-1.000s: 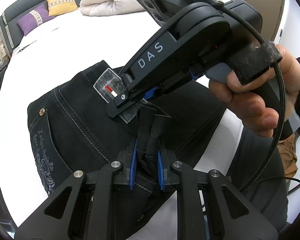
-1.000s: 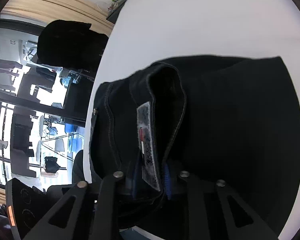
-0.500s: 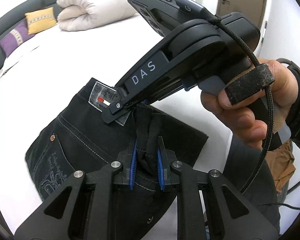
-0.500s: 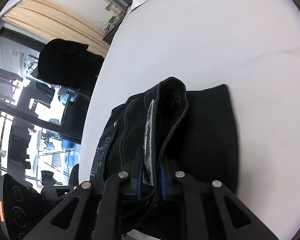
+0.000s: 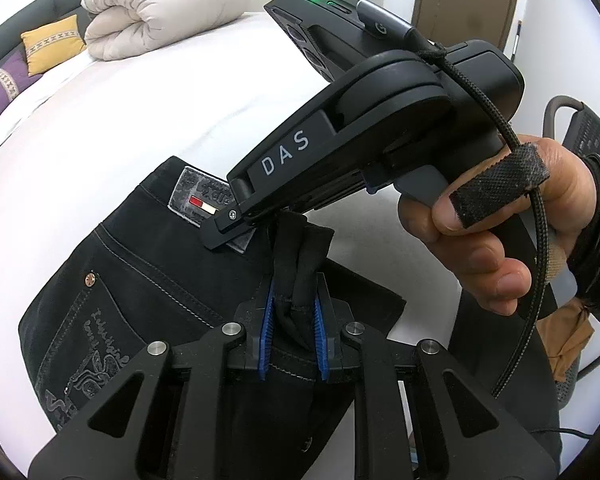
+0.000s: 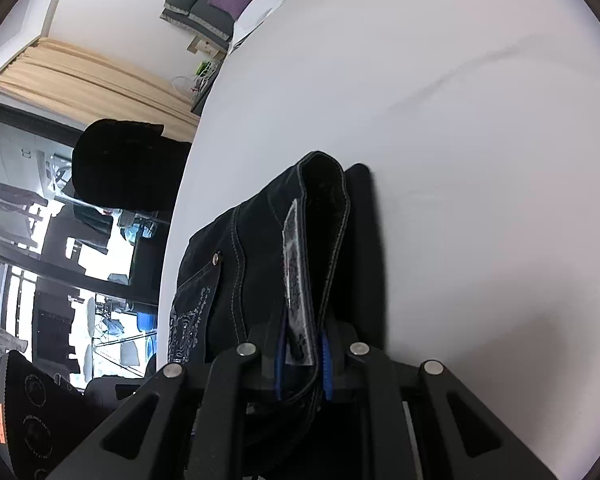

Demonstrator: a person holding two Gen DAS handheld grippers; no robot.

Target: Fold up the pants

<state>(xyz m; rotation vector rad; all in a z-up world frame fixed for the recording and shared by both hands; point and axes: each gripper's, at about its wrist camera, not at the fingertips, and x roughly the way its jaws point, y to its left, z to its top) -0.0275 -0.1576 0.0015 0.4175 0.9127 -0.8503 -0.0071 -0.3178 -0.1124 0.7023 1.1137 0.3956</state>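
We hold the pants (image 5: 148, 280) w/ both claws: left claw (image 5: 294, 334) clamps bunched hem, right claw (image 6: 302, 356) clamps waistband (patch side), just beside; remaining cloth lies ahead on bed (image 5: 140, 120).

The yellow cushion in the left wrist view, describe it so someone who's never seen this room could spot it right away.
Start at the white bed and follow it to the dark headboard at its far end. The yellow cushion leans there, between a purple cushion and a rolled cream duvet. It is the only yellow thing, with a pale patterned band across it.
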